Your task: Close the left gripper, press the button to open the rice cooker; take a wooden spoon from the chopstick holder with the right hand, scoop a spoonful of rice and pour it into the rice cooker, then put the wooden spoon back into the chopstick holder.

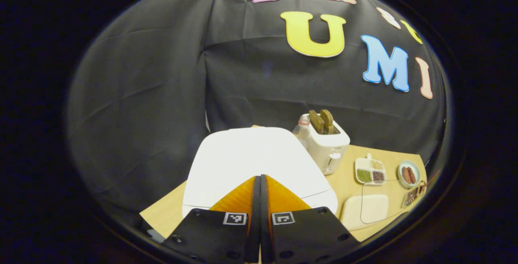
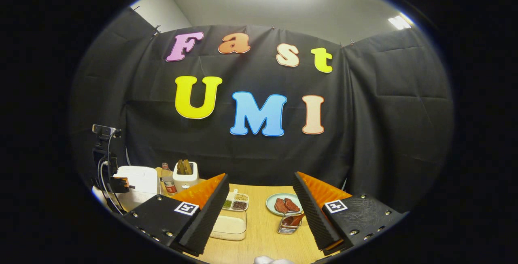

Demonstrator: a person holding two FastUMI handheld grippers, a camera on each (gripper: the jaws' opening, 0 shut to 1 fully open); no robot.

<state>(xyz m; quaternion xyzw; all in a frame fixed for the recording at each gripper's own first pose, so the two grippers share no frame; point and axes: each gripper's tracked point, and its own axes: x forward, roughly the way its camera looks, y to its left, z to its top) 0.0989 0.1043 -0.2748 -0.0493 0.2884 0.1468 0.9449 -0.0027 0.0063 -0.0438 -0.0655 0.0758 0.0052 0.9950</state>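
The left tongs point(image 1: 259, 183) are pressed tight together with nothing between them, and they sit just above the front of the white rice cooker point(image 1: 251, 158). The lid looks flat and down, so the first step is the one in hand — pushing the button to pop it open. The button itself cannot be made out in the left gripper view. It is likely under the tips, so the next move calls for a small, straight push down at the front edge.

The right tongs point(image 2: 259, 207) are wide open and hold nothing. They hang over the near edge of the counter point(image 2: 263, 231). Just ahead of them stands the wire chopstick holder point(image 2: 288, 224) with the wooden spoon point(image 2: 294, 219) in it — near a plate of meat point(image 2: 285, 203). A shallow box of rice point(image 2: 229, 223) lies beside it. The rice cooker sits far off at the counter's left end.
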